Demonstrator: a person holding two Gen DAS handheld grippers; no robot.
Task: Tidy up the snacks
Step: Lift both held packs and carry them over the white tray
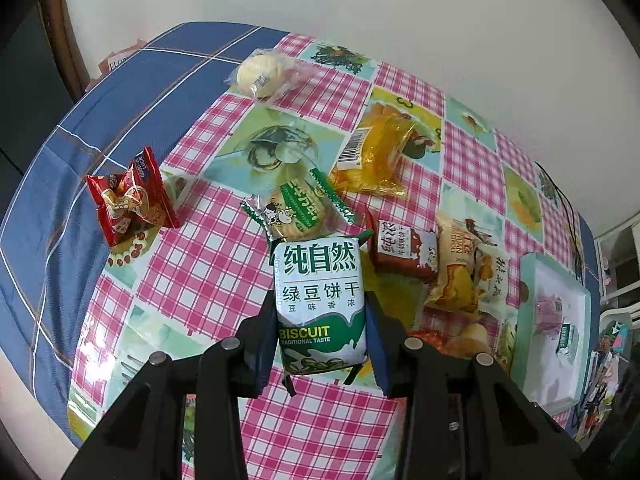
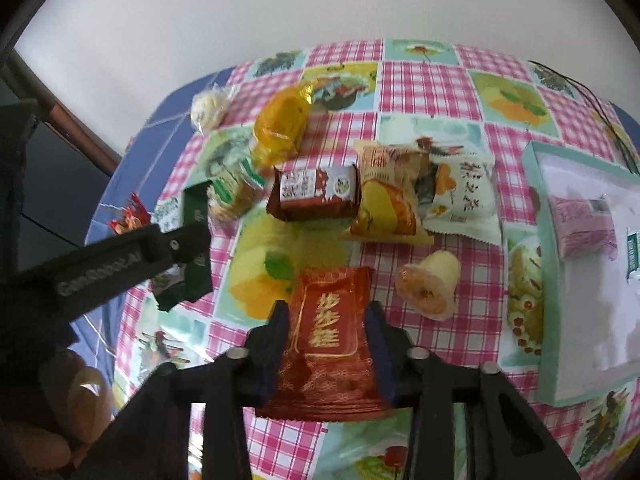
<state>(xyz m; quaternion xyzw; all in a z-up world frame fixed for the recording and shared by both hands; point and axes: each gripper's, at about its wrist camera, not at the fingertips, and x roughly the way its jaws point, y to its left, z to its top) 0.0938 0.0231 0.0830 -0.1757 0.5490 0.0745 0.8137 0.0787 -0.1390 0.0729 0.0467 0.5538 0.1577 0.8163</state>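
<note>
Nearest in my left wrist view, the left gripper [image 1: 322, 320] is clenched on the green biscuit pack [image 1: 321, 304]; both pads press its sides and the pack stands upright between them, above the table [image 1: 208, 272]. In my right wrist view, the right gripper [image 2: 326, 340] is clenched on the red pouch [image 2: 326, 340], which carries gold characters and sits between the pads, its lower edge spreading below them. The same view shows the left gripper [image 2: 188, 236] entering from the left with the biscuit pack [image 2: 196, 216] seen edge-on.

Just beyond the red pouch, a jelly cup [image 2: 430, 284] lies on its side on the checked cloth. Farther on, I see a row of three: a brown box [image 2: 316, 194], an orange-yellow cake bag [image 2: 386, 196] touching it, and a white bag [image 2: 464, 196] overlapping the cake bag's right edge. Left of the brown box lies a clear pack of round crackers [image 2: 236, 188].

At right, the tray [image 2: 540, 216] with a pale green rim holds a pink pack [image 2: 580, 224] and a small green-and-white pack [image 2: 632, 256] at the frame edge.

Farther still, a yellow wrapped snack [image 2: 284, 124] lies behind the crackers, and a pale bun in clear wrap [image 2: 208, 110] lies near the far left edge of the checked cloth. A red packet [image 1: 132, 200] lies well apart on the left, where checked cloth meets blue cloth [image 1: 100, 112].
</note>
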